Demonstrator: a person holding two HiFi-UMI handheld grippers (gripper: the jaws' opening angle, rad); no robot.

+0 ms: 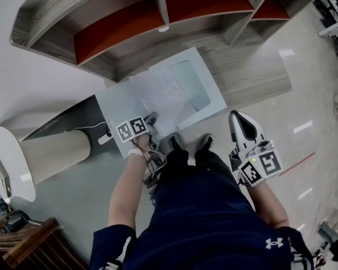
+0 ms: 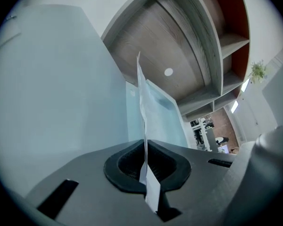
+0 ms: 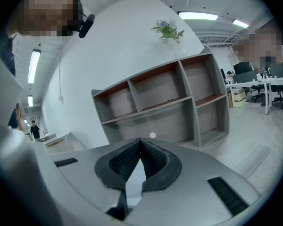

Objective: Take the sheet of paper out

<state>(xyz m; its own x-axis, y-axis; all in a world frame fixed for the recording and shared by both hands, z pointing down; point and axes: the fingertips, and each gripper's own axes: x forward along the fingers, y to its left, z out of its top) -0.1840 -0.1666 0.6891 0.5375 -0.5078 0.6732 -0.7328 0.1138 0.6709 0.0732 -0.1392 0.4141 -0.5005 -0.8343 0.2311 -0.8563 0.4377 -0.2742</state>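
Observation:
A white sheet of paper (image 1: 168, 96) lies partly out over a flat white machine (image 1: 114, 107) on the floor before the shelves. My left gripper (image 1: 152, 119) is shut on the sheet's near edge. In the left gripper view the sheet (image 2: 141, 95) stands edge-on, pinched between the dark pads of the left gripper (image 2: 145, 149), with the machine's pale surface (image 2: 61, 93) beside it. My right gripper (image 1: 240, 121) hangs to the right, away from the machine. In the right gripper view the right gripper (image 3: 140, 142) is shut, its tips touching with nothing between them.
A grey shelf unit with red back panels (image 1: 158, 16) stands behind the machine. A round white table on a ribbed column (image 1: 50, 151) is at the left, with wooden furniture (image 1: 28, 246) below it. The person's feet (image 1: 188, 145) stand by the machine. A plant (image 3: 168, 29) tops the shelf.

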